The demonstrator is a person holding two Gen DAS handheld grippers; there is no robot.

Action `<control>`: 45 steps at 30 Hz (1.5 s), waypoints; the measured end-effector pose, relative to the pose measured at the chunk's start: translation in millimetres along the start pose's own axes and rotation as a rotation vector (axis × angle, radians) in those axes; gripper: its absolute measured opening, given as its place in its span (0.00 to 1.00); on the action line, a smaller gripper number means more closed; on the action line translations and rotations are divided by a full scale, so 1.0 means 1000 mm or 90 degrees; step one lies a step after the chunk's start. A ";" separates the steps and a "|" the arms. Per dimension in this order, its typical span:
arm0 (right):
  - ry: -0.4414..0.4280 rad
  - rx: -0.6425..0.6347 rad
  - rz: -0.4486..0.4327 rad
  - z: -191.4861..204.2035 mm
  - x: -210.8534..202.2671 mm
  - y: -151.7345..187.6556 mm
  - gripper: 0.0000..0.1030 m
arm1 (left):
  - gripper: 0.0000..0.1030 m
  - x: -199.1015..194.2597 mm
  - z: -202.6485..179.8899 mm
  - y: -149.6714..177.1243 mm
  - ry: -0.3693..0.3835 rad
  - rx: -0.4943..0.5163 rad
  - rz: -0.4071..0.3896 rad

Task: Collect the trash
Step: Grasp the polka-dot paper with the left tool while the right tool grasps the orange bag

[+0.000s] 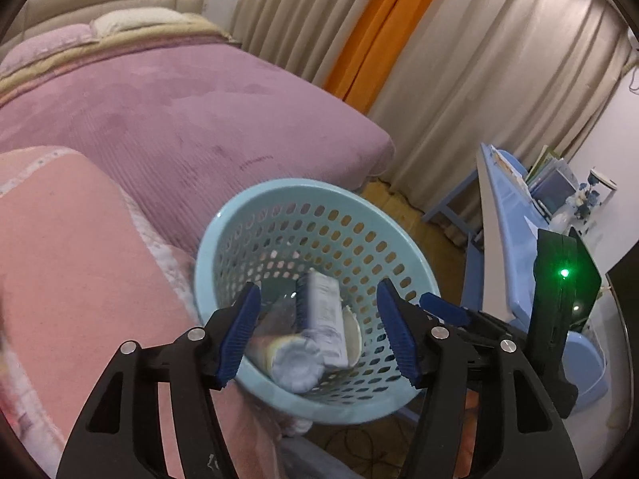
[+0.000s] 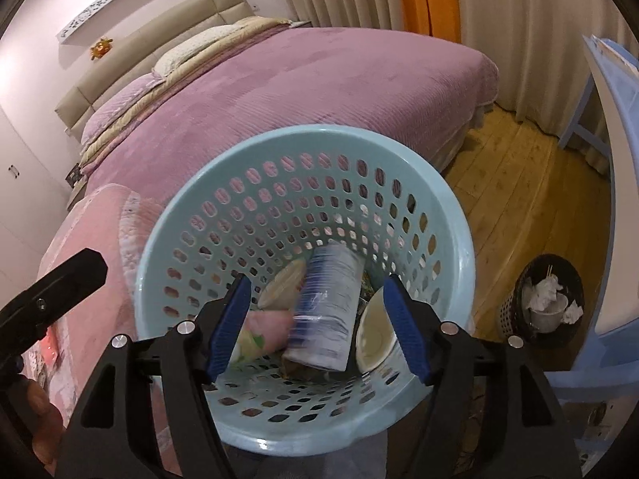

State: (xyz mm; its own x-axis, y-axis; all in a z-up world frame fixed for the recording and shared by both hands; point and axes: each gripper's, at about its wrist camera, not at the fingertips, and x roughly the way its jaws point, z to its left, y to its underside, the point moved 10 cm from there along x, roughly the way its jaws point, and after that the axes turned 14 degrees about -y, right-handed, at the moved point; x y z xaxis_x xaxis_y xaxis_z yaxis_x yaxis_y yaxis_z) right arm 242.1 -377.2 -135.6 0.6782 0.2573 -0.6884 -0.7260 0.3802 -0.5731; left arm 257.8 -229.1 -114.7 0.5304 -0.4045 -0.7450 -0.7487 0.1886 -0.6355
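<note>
A light blue perforated basket (image 1: 287,188) (image 2: 319,131) sits tilted below both grippers, against a pink cushion. Inside lie a blue-and-white packet (image 1: 325,315) (image 2: 329,311), blurred in the right wrist view, a paper cup (image 2: 375,339) (image 1: 353,337), and a pink flowered wrapper (image 2: 261,329). My left gripper (image 1: 317,319) hovers over the basket mouth, open, its pads clear of the packet. My right gripper (image 2: 315,311) is open over the same mouth, touching nothing. In the left wrist view the right gripper (image 1: 441,307) shows beside the basket's right rim.
A bed with a purple cover (image 1: 179,111) (image 2: 319,80) stands behind the basket. The pink cushion (image 1: 80,259) fills the left. A black mesh bin (image 2: 545,299) with tissues stands on the wooden floor. Blue plastic furniture (image 1: 503,219) (image 2: 615,119) is at the right.
</note>
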 end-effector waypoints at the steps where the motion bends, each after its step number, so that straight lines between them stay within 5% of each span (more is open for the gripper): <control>1: -0.004 -0.003 -0.001 0.003 -0.001 0.000 0.63 | 0.57 -0.005 0.001 -0.001 0.004 -0.002 -0.006; 13: -0.078 -0.145 -0.058 0.111 -0.044 0.000 0.63 | 0.57 -0.093 0.045 0.009 -0.014 -0.056 -0.086; 21: -0.150 -0.227 -0.042 0.189 -0.034 0.026 0.63 | 0.58 -0.157 0.141 0.042 -0.176 -0.134 -0.130; 30: -0.227 -0.333 0.012 0.289 0.005 0.073 0.63 | 0.72 -0.206 0.268 0.103 -0.377 -0.248 -0.126; 36: -0.245 -0.384 0.049 0.334 0.034 0.105 0.63 | 0.73 -0.207 0.319 0.127 -0.387 -0.324 -0.102; 45: -0.246 -0.377 0.097 0.353 0.070 0.120 0.63 | 0.73 -0.180 0.340 0.138 -0.379 -0.360 -0.072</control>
State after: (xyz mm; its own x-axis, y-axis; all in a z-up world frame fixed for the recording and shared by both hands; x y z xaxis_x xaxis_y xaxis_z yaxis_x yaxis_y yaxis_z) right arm 243.0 -0.5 -95.5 0.4769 0.6067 -0.6359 -0.6812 -0.2021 -0.7037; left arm 194.4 174.2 -137.2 0.6176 0.1771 -0.7663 -0.6804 -0.3683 -0.6336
